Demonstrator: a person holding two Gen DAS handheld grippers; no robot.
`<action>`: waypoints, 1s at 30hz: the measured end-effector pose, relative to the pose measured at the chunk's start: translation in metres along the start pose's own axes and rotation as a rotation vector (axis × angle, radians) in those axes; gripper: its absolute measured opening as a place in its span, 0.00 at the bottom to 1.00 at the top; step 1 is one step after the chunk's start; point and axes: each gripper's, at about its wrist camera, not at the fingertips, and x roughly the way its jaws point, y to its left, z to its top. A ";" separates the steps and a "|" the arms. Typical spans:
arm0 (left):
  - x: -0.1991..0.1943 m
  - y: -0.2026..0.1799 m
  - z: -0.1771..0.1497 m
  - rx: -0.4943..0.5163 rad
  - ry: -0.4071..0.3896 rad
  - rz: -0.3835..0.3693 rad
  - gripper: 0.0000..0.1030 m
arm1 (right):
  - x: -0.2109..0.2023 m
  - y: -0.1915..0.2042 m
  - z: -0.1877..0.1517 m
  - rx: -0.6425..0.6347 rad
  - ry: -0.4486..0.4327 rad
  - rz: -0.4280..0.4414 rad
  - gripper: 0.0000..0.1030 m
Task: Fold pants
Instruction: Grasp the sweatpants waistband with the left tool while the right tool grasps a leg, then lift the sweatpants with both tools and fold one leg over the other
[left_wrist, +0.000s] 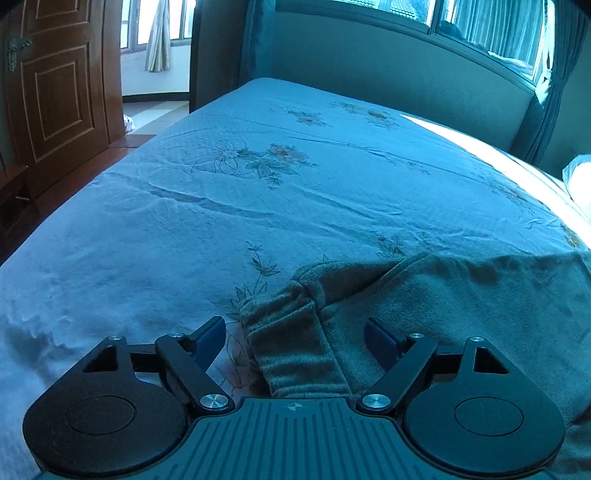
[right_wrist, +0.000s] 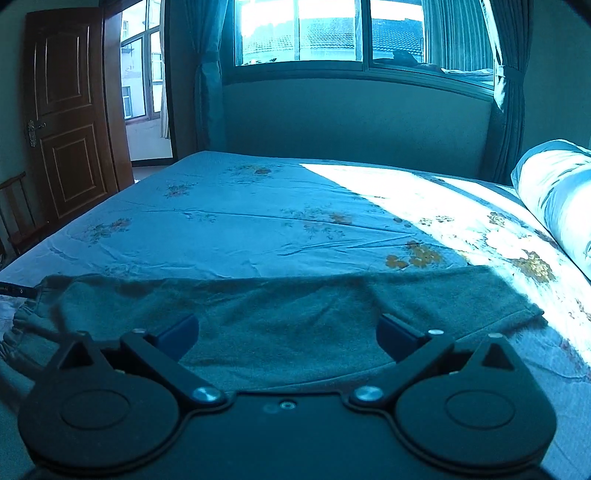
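Grey-green fleece pants (left_wrist: 443, 295) lie flat across the near edge of a bed. In the left wrist view the elastic waistband end (left_wrist: 295, 343) lies bunched between the fingers of my left gripper (left_wrist: 295, 332), which is open just above it. In the right wrist view the pants (right_wrist: 288, 314) stretch left to right in a long band. My right gripper (right_wrist: 288, 328) is open and hovers low over the middle of the cloth, blue pads (right_wrist: 391, 330) spread wide. Nothing is held.
The bed (left_wrist: 258, 206) has a blue floral sheet with a sunlit patch at the right (right_wrist: 424, 192). A rolled pillow (right_wrist: 557, 192) lies at the far right. A padded headboard wall, a window and a wooden door (right_wrist: 70, 118) stand beyond.
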 end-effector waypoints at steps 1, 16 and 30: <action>0.010 -0.002 0.003 0.026 0.007 0.011 0.75 | 0.011 0.000 0.002 -0.004 0.005 0.000 0.94; 0.020 0.008 0.012 0.032 -0.076 -0.173 0.20 | 0.162 0.015 0.022 -0.203 0.094 0.102 0.71; 0.024 0.004 0.023 0.104 -0.012 -0.165 0.20 | 0.221 0.011 0.057 -0.521 0.366 0.295 0.53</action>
